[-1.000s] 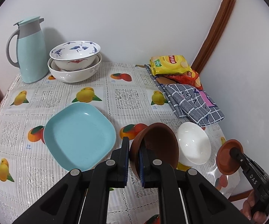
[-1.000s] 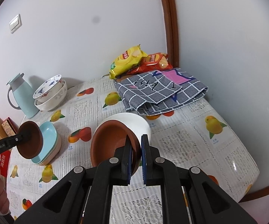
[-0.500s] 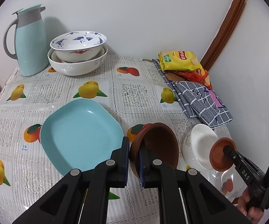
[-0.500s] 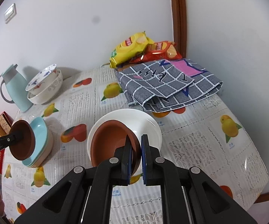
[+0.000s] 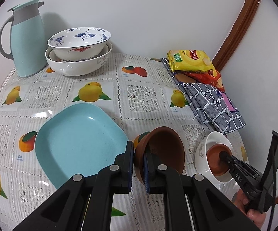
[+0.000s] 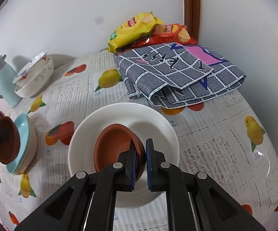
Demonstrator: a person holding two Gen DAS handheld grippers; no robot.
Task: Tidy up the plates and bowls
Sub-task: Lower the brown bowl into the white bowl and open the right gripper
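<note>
Brown bowls (image 5: pixel 164 150) (image 6: pixel 117 148) | both grippers' fingers (image 5: pixel 129 165) (image 6: pixel 132 163) clamp rims | right gripper (image 5: pixel 222 155) marked "DAS"

Left wrist view: square plate (image 5: pixel 77 144) on the tablecloth (image 5: pixel 141 100) near front left. Behind it, at the wall, two nested bowls (image 5: pixel 79 50), jug (image 5: pixel 26 38) just left of them. Far right corner: snack bags (image 5: pixel 191 61) lying on the back of a folded cloth (image 5: pixel 214 105). In front of the cloth, a round dish (image 5: pixel 202 152) with a small bowl (image 5: pixel 216 157) in it. Another small bowl (image 5: pixel 162 150) sits between plate and dish, tilted, off the table.
</note>
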